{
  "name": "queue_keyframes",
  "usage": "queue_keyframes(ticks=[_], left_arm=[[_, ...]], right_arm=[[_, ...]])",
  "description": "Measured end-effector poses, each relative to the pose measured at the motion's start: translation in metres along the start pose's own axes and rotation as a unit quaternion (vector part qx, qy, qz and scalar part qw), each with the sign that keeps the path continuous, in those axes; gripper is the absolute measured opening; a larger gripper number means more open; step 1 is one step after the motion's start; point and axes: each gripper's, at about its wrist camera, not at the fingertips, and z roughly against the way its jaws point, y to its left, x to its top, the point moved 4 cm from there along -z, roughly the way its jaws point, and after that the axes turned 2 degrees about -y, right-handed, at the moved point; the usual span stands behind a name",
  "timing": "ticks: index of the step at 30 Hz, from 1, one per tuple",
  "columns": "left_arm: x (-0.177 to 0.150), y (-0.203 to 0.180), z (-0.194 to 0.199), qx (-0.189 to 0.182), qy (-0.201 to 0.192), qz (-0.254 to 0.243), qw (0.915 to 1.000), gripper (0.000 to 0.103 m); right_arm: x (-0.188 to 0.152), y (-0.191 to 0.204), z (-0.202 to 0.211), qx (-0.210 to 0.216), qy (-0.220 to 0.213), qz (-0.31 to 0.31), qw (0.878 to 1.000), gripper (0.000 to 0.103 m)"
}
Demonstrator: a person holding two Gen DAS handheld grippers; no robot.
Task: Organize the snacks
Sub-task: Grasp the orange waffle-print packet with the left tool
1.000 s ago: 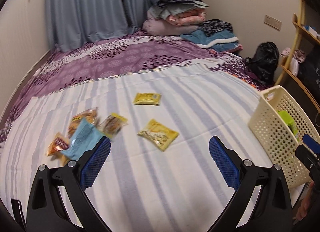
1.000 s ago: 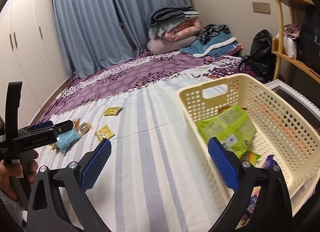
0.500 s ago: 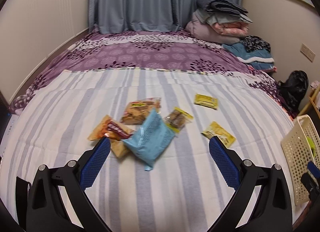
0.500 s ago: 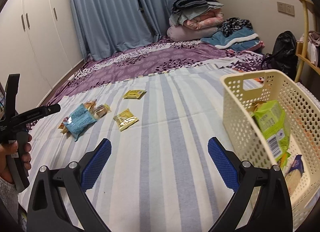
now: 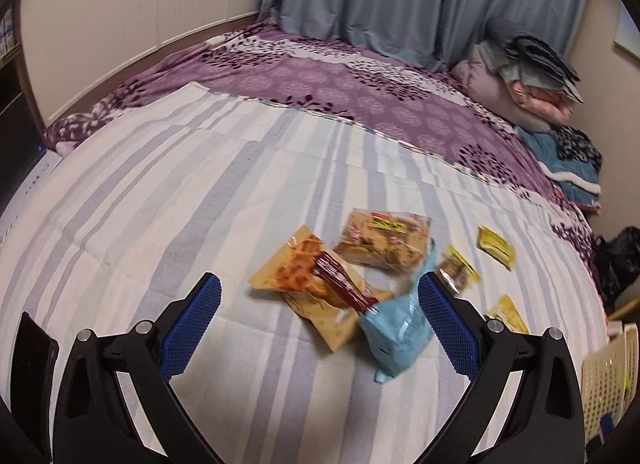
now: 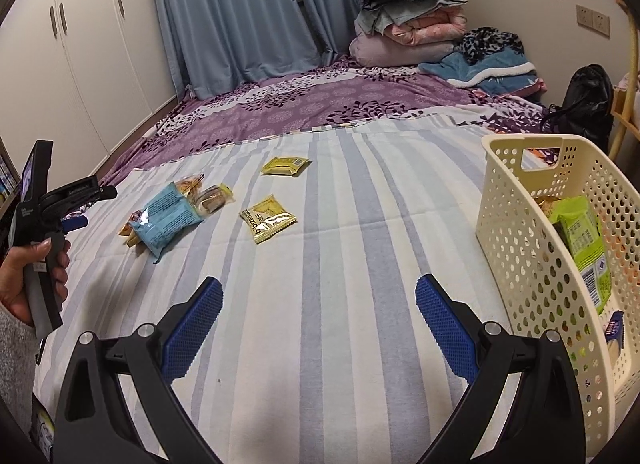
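Note:
A heap of snack packs lies on the striped sheet: a waffle pack [image 5: 298, 270], a brown biscuit pack [image 5: 382, 238] and a light blue pack [image 5: 398, 330] [image 6: 166, 220]. My left gripper [image 5: 318, 322] hovers open just short of this heap, empty. Two yellow packs [image 6: 269, 218] [image 6: 285, 165] lie apart to the right. The cream basket [image 6: 520, 264] on the right holds a green pack [image 6: 582, 238] and other snacks. My right gripper [image 6: 318, 322] is open over bare sheet, left of the basket.
The bed carries a purple floral cover [image 6: 320, 104] behind the striped sheet. Folded bedding [image 6: 408, 24] is stacked at the far corner by blue curtains. A black bag [image 6: 584, 100] and a wooden shelf stand right of the bed. White wardrobes line the left wall.
My left gripper swung left and closed in on the snack heap, which now fills its view. My right gripper turned left away from the basket, so the basket slid to the right edge.

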Motion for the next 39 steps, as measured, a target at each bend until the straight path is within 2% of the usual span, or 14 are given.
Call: queue_keyframes(ticks=[10,16,26,29,36,39], left_arm=[[0.003,-0.001,-0.054,-0.015,0.063,0.071,0.9954,0.100],[-0.001,0.000,-0.081,0.021,0.085,0.071,0.9936,0.100],[-0.005,0.008,-0.095,0.052,0.092,0.040,0.9936,0.100],[-0.013,0.019,-0.103,0.043,0.105,0.055,0.9919,0.100],[-0.021,0.024,-0.093,0.023,0.085,0.036,0.9955,0.100],[-0.026,0.028,-0.085,0.015,0.074,0.033,0.9966,0.089]], right_arm=[[-0.008,-0.001,-0.011,-0.003,0.016,0.001,1.000,0.096],[-0.009,0.001,-0.015,-0.003,0.020,0.001,1.000,0.096],[-0.013,0.023,-0.022,0.012,0.032,0.022,0.999,0.096],[-0.014,0.031,-0.022,0.014,0.034,0.029,0.999,0.096],[-0.012,0.049,-0.025,0.019,0.038,0.043,0.998,0.096],[-0.012,0.057,-0.026,0.022,0.039,0.051,0.998,0.096]])
